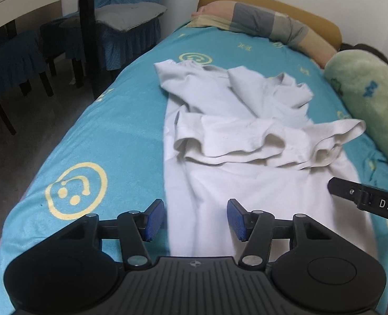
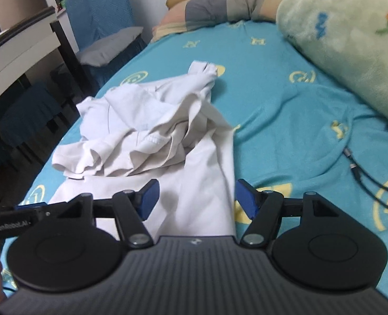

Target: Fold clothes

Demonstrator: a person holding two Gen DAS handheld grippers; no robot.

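White shirt (image 1: 246, 136) lies lengthwise down the middle of the bed (image 1: 102, 136), long axis running straight away from both tools toward the pillow (image 1: 262, 23). Near half lies flat and smooth; far half is bunched, with sleeves and hem heaped in loose rolls. Left gripper (image 1: 196, 219) hangs over the shirt's near left edge, jaws wide, nothing between the blue ribbed pads. Right gripper (image 2: 196, 199) sits over the near right edge — also wide, empty. Both about equally near the near end. Soft thin cotton, limp, creases easily; fleecy teal cover beneath. Green plush blanket (image 2: 346, 42) and a dark cable (image 2: 364, 176) lie well off to the right.
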